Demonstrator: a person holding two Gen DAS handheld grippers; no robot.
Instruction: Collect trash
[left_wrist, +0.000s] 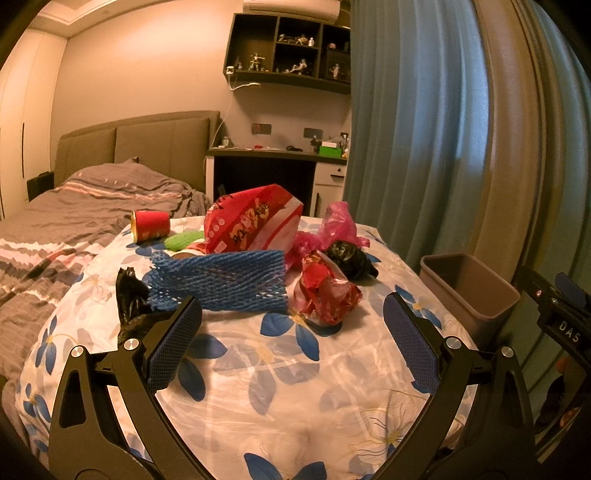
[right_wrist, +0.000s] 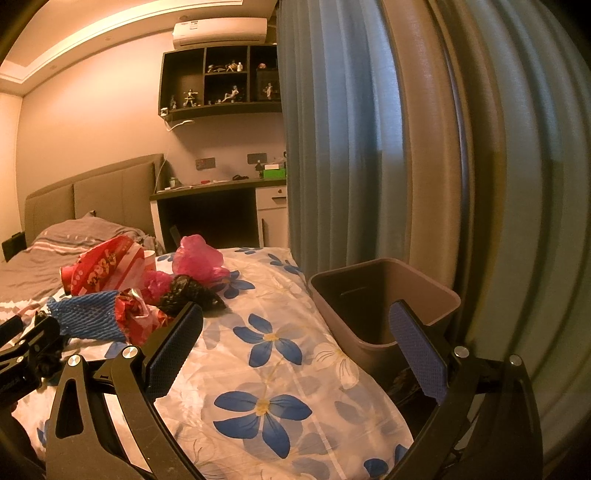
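Note:
Trash lies in a heap on the flowered quilt (left_wrist: 280, 369): a blue foam net (left_wrist: 221, 280), a crumpled red wrapper (left_wrist: 325, 291), a large red snack bag (left_wrist: 251, 221), a red paper cup (left_wrist: 149, 225), a green piece (left_wrist: 183, 240), pink plastic bags (left_wrist: 338, 223) and two black bags (left_wrist: 351, 260) (left_wrist: 129, 295). My left gripper (left_wrist: 291, 325) stands open just short of the net and wrapper, holding nothing. My right gripper (right_wrist: 295, 328) is open too, empty, between the heap (right_wrist: 129, 317) and the brown bin (right_wrist: 384, 306). The bin (left_wrist: 469, 291) stands beside the bed.
Blue-grey curtains (right_wrist: 369, 129) hang right behind the bin. A grey striped duvet (left_wrist: 55, 240) covers the bed's left side, with a padded headboard, a desk (left_wrist: 277, 155) and a wall shelf of figurines beyond. The left gripper's body (right_wrist: 26, 354) shows at the right view's left edge.

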